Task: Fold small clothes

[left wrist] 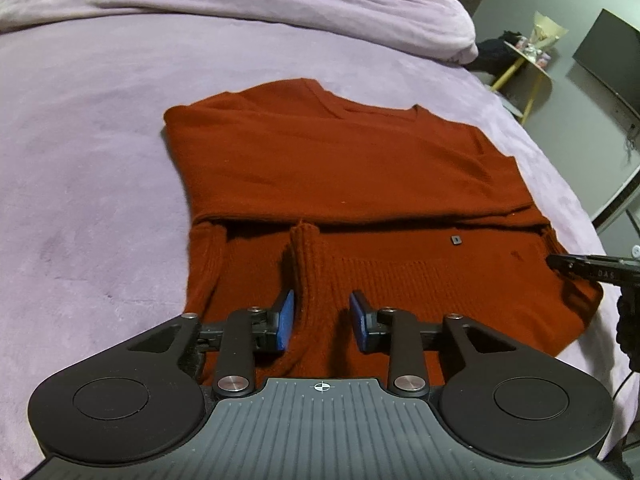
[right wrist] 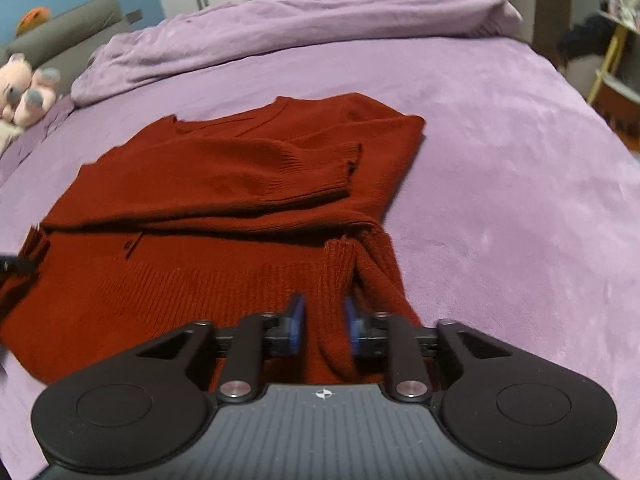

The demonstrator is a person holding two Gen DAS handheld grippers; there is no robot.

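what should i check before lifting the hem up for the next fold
1. Left hand-held gripper around the sweater hem: ok, blue pads flank a raised fold of the knit, not yet closed on it.
2. Right hand-held gripper around the hem: ok, pads either side of a bunched fold, also open.
3. Sleeves folded in: ok, one cuff lies across the body.
4. Both layers of the hem caught: cannot tell.
5. Small dark tag on the knit: cannot tell whether it is loose or attached.
6. Purple bedspread free of the pads: cannot tell, the knit hides it there.
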